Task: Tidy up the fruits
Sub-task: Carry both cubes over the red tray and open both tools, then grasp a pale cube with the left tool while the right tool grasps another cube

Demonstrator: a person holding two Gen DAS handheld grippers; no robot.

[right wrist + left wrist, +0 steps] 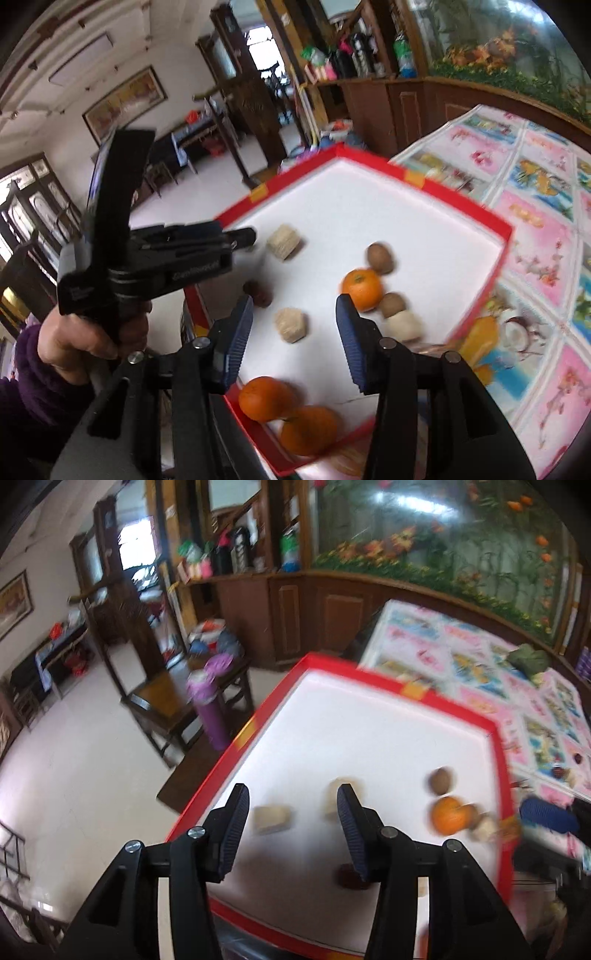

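A red-rimmed white tray (463,202) holds the fruit. In the right wrist view my right gripper (294,301) stands open over it, pads clear, with a beige block (291,325) lying beyond the fingers. An orange (362,290), two kiwis (380,256) and a pale piece (404,325) cluster to the right. Two more oranges (267,398) sit at the near corner. A hand (81,339) holds my left gripper (245,236) at the tray's left edge, near a dark red fruit (258,291). In the left wrist view my left gripper (291,794) is open over a beige block (273,818).
The tray rests on a table with a floral cloth (535,221). Left of the tray the floor drops away; a wooden chair (166,698) and a purple bottle (210,705) stand there. Wooden cabinets (332,620) line the back. A green bundle (528,659) lies on the cloth.
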